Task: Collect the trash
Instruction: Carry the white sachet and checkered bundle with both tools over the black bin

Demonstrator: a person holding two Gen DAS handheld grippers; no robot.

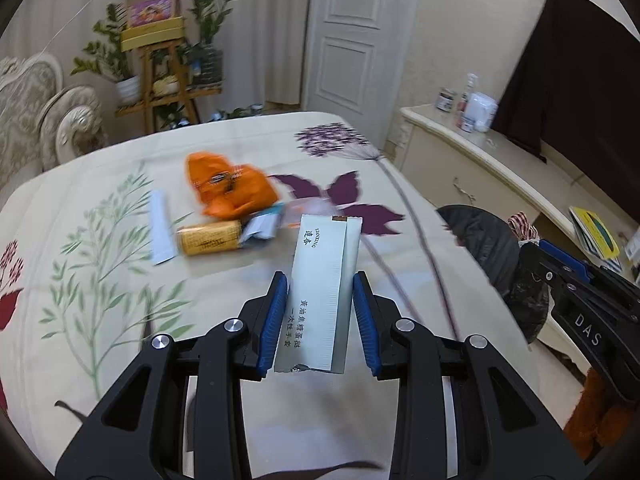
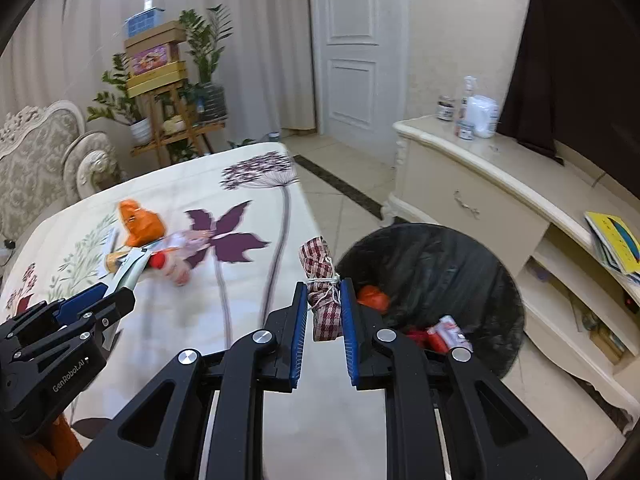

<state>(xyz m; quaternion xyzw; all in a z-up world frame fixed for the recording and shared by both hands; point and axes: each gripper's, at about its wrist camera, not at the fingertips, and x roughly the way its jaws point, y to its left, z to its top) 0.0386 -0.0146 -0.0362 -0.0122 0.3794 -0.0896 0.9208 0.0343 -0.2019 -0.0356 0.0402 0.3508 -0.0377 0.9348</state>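
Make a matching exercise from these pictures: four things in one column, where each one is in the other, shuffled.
Things:
1. white packet
2. checked bundle
3. orange wrapper
4. spray bottle

Places:
A. on the cabinet
B. lying on the flowered cloth
C. between the left gripper's blue pads
D. between the right gripper's blue pads

Pairs: 1-C, 2-D, 3-B, 4-A

Black tongs [image 1: 320, 284], blue ribbed pads [image 2: 299, 320], silver screws, white lettering
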